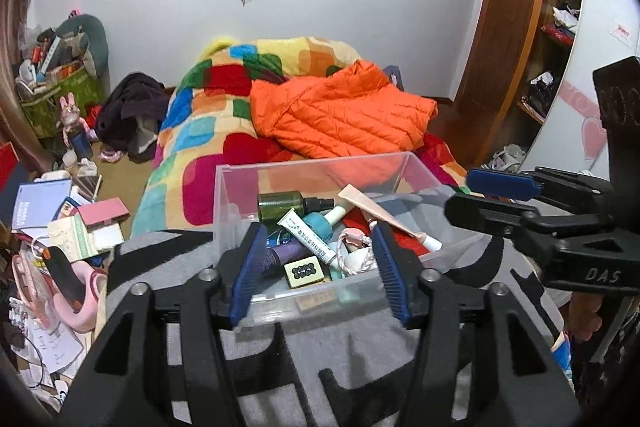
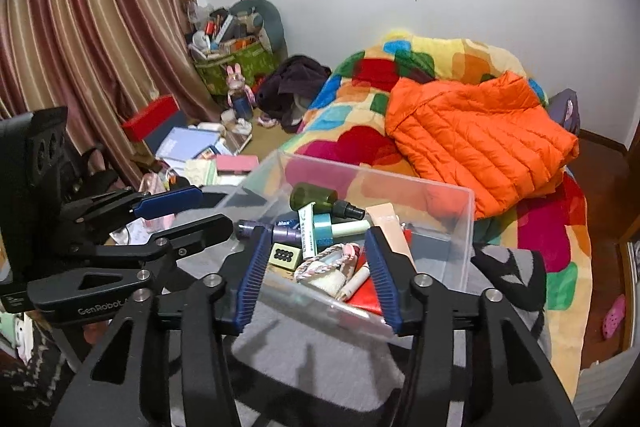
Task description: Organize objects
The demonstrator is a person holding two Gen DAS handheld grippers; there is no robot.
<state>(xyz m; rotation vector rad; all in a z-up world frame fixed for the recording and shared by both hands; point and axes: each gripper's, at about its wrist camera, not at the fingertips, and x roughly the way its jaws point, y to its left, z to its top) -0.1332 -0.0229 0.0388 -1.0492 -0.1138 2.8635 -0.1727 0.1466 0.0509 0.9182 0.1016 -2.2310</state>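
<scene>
A clear plastic box (image 1: 236, 195) sits on a grey and black cloth on the bed. It holds several small items: a green spray bottle (image 1: 284, 205), a white tube (image 1: 308, 237), a beige tube (image 1: 376, 207) and a small card with black dots (image 1: 306, 271). My left gripper (image 1: 318, 259) is open and empty, just in front of the box's near wall. My right gripper (image 2: 316, 267) is open and empty at the same box (image 2: 460, 227) from its right side. Each gripper shows in the other's view: the right gripper (image 1: 492, 201), the left gripper (image 2: 184, 217).
An orange puffer jacket (image 1: 344, 111) lies on a colourful blanket (image 1: 200, 131) behind the box. Books, papers and a pink box (image 1: 106, 213) clutter the floor at left. A green bag (image 2: 232, 63) of items stands by the curtain. A wooden door (image 1: 500, 27) is at right.
</scene>
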